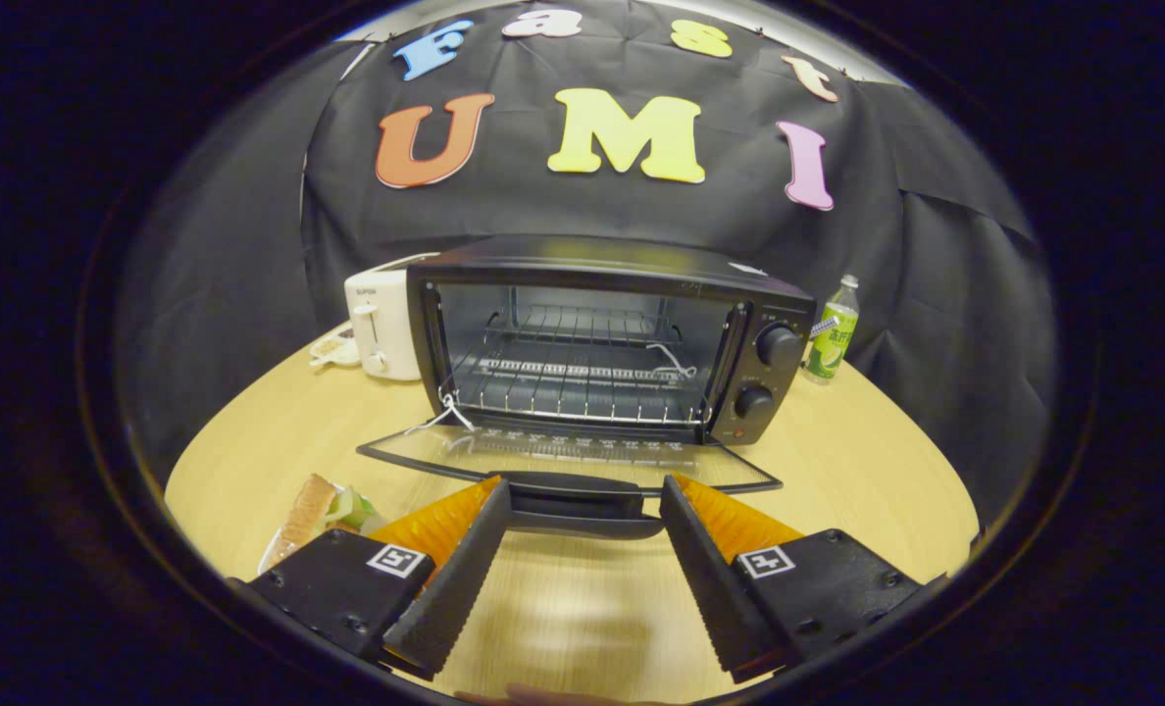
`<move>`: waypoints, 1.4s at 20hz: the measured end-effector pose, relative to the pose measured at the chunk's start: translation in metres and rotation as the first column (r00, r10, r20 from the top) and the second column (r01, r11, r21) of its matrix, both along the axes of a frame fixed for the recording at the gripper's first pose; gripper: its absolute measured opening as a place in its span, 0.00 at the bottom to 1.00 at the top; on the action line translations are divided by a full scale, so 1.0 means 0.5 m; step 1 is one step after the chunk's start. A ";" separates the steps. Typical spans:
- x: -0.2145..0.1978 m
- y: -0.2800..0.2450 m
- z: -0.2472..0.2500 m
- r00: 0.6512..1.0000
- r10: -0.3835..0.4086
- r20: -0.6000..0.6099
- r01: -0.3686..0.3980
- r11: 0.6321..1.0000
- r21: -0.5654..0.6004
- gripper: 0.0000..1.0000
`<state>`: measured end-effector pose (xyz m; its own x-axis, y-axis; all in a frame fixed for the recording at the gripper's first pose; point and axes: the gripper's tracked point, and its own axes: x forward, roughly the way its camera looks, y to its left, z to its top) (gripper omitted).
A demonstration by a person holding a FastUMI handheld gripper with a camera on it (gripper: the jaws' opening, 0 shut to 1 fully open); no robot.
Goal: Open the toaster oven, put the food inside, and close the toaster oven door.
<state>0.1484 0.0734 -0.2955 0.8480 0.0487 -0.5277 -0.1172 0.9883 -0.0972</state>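
Oven (602, 343): just beyond the claw, on the bench, cavity open, wire rack (573, 378) inside.
Door (563, 456): folded down flat toward the claw; its handle (582, 502) lies between the fingertips.
Claw (582, 495): spread wide, gripping nothing.
Food (313, 515): on the bench, beside the left finger.
Toaster (381, 324): left of oven.
Bottle (831, 338): right of oven.

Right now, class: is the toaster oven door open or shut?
Open: the glass door lies flat before the toaster oven, baring its rack; the gripper is open around its handle.
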 end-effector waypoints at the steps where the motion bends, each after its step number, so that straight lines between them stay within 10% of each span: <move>1: -0.005 0.000 -0.009 1.000 0.000 -0.026 0.000 1.000 -0.004 1.00; 14: -0.055 0.009 0.041 0.987 0.053 -0.151 -0.018 0.975 0.222 0.96; 23: -0.144 0.165 0.096 0.878 0.352 -0.324 -0.104 0.801 0.589 0.96; 28: -0.169 0.210 0.065 0.817 0.366 -0.445 -0.057 0.820 0.570 0.96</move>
